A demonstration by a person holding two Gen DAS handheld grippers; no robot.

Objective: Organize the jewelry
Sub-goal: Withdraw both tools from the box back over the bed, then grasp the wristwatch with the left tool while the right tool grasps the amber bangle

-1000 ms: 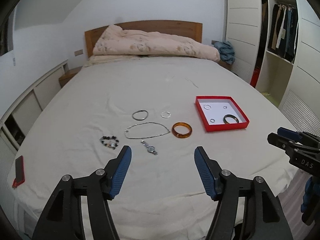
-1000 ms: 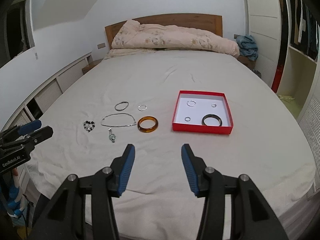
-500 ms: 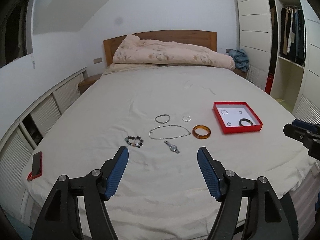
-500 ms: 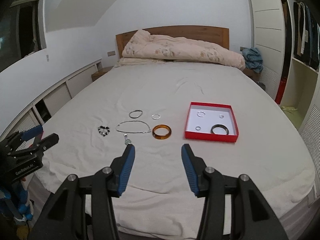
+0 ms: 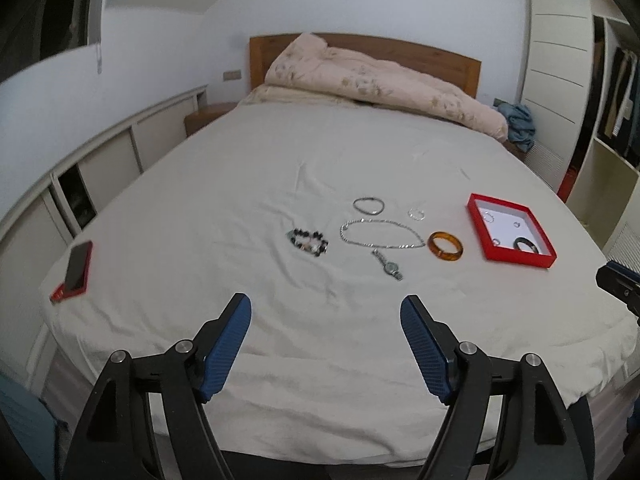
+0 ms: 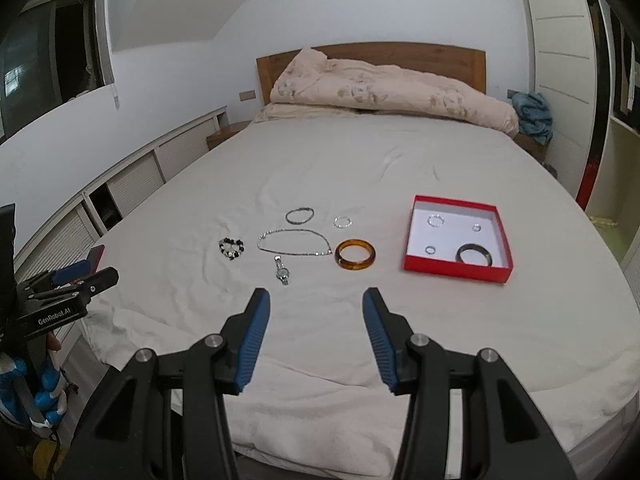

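Observation:
A red jewelry box (image 6: 460,272) lies on the bed with a dark bangle (image 6: 474,255) and small rings inside; it also shows in the left wrist view (image 5: 520,258). Left of it lie an amber bangle (image 6: 355,254), a silver necklace (image 6: 294,242), a watch (image 6: 282,270), a beaded bracelet (image 6: 231,249), a silver bracelet (image 6: 300,215) and a small ring (image 6: 343,222). My right gripper (image 6: 316,308) is open and empty, near the bed's foot. My left gripper (image 5: 326,312) is open and empty, also short of the jewelry.
A red phone (image 5: 74,270) lies at the bed's left corner. A rolled duvet (image 6: 392,94) lies by the wooden headboard. Low cabinets (image 6: 120,188) run along the left wall, wardrobe shelves (image 5: 608,128) stand on the right. The left gripper shows at the right view's left edge (image 6: 60,300).
Both grippers have pulled back from the bed and swung left, so the jewelry looks smaller and farther. The phone has come into the left wrist view. Both stay open.

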